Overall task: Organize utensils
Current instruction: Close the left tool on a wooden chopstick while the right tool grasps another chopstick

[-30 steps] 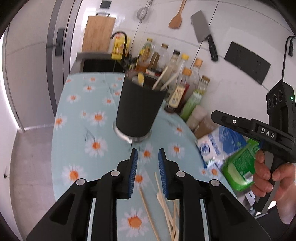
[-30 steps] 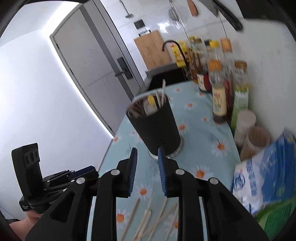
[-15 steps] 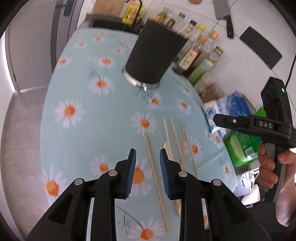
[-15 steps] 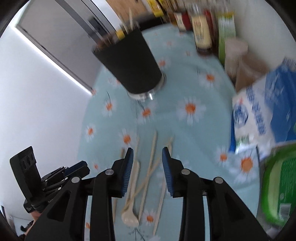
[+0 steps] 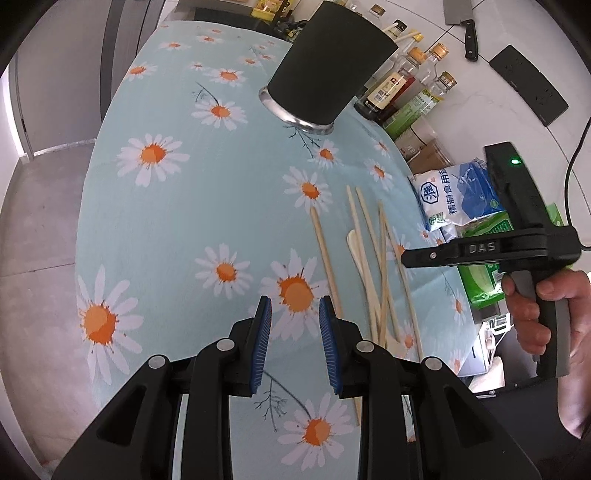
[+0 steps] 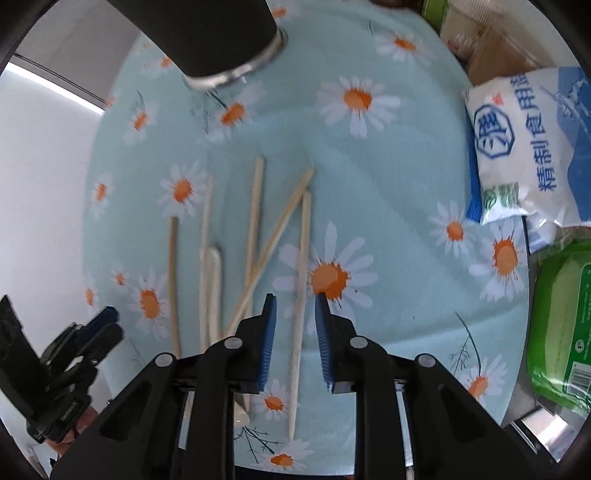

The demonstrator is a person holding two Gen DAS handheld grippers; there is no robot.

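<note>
Several wooden chopsticks (image 5: 384,266) and a pale wooden spoon (image 5: 360,251) lie loose on the daisy tablecloth (image 5: 177,206). A black utensil holder (image 5: 328,70) stands at the far end and holds a few utensils. My left gripper (image 5: 294,306) is open and empty above the cloth, left of the chopsticks. My right gripper (image 6: 294,306) is open, its jaws straddling one chopstick (image 6: 301,295) from above. The spoon (image 6: 213,280) and the holder (image 6: 207,33) also show in the right wrist view.
Sauce bottles (image 5: 402,92) line the wall behind the holder. A blue-white salt bag (image 6: 528,147) and a green packet (image 6: 561,325) lie at the table's right edge. A cleaver (image 5: 461,22) hangs on the wall.
Both grippers have tilted down from the holder toward the table. The right gripper has come down over the chopsticks, one now between its open jaws. The left gripper drew back.
</note>
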